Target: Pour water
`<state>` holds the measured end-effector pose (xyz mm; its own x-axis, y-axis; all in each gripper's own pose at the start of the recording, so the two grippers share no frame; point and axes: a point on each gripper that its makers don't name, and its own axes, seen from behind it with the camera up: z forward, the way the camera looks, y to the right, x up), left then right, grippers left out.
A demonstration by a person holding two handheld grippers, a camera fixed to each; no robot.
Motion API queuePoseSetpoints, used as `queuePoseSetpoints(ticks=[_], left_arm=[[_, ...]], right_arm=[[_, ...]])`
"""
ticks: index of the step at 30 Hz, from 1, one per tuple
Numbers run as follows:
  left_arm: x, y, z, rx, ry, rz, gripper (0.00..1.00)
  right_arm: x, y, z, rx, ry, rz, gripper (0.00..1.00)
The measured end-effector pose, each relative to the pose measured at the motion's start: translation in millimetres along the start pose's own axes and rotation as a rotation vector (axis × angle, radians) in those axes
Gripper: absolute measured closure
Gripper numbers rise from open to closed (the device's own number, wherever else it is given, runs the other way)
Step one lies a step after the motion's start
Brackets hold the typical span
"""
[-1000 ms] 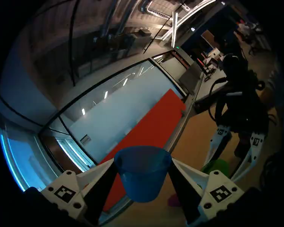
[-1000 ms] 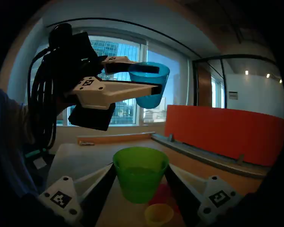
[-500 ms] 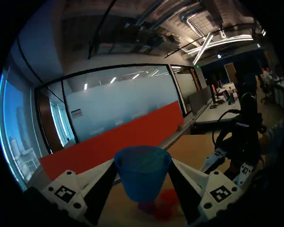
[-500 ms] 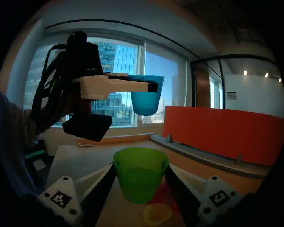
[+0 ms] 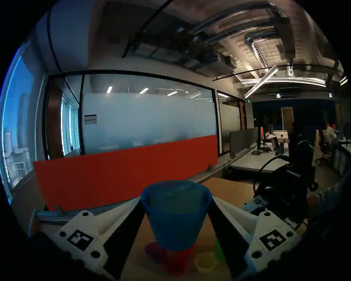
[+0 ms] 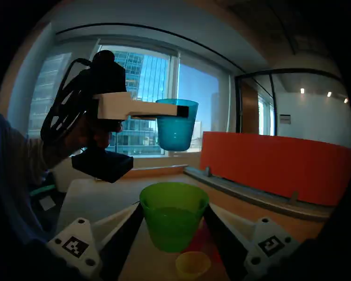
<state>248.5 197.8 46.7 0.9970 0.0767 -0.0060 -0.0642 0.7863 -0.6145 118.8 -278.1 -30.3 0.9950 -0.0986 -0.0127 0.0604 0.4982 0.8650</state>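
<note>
Blue cup (image 5: 176, 213) sat upright and level between the 2 fingers of the left gripper (image 5: 176, 210), jaws narrowed onto its sides, both fingers pressing. In the right gripper view the same cup hung high in front of the window (image 6: 142, 84), above and beyond the green cup (image 6: 174, 220), well apart from it, with a hand (image 6: 89, 136) holding that gripper. Could not tell whether the blue cup held water.

Green cup was upright too, clamped between the fingers of the right gripper (image 6: 174, 210), jaws closed in on its walls. A darker band low inside it looked like water, partly filled.

No stream showed between the 2 cups, and neither was tipped. Judged: the pour was not running at this moment, with both cups level in the air over the table (image 6: 96, 196).

Next move, as a guess: bring 1 rim close over the other cup's mouth, then tilt slowly while the receiving cup is kept level. The gap looked too big for a clean pour from that height.

Below the cups, on the table: a small yellow cup (image 6: 193, 263) and a red cup (image 6: 202, 236), near the green cup's base. An orange partition (image 6: 278, 164) ran behind.
</note>
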Motion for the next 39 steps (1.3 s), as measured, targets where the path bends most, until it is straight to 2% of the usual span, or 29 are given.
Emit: queuePoseSetpoints(ticks=[6, 16, 28, 39], left_arm=[[-2.9, -3.3, -3.2, -0.001, 0.007, -0.030, 0.13], [-16.5, -8.3, -11.5, -0.008, 0.007, -0.045, 0.13], [-45.3, -10.1, -21.2, -0.010, -0.009, -0.053, 0.13], [-86.9, -4.4, -29.4, -0.020, -0.047, -0.054, 0.13]], right_arm=[[-0.8, -0.1, -1.2, -0.002, -0.006, -0.001, 0.10], [-0.2, 9.9, -12.7, -0.025, -0.024, -0.010, 0.10], [-2.8, 29.5, -38.2, -0.073, -0.053, -0.007, 0.10], [-7.5, 53.7, -69.1, -0.122, -0.076, -0.006, 0.10]])
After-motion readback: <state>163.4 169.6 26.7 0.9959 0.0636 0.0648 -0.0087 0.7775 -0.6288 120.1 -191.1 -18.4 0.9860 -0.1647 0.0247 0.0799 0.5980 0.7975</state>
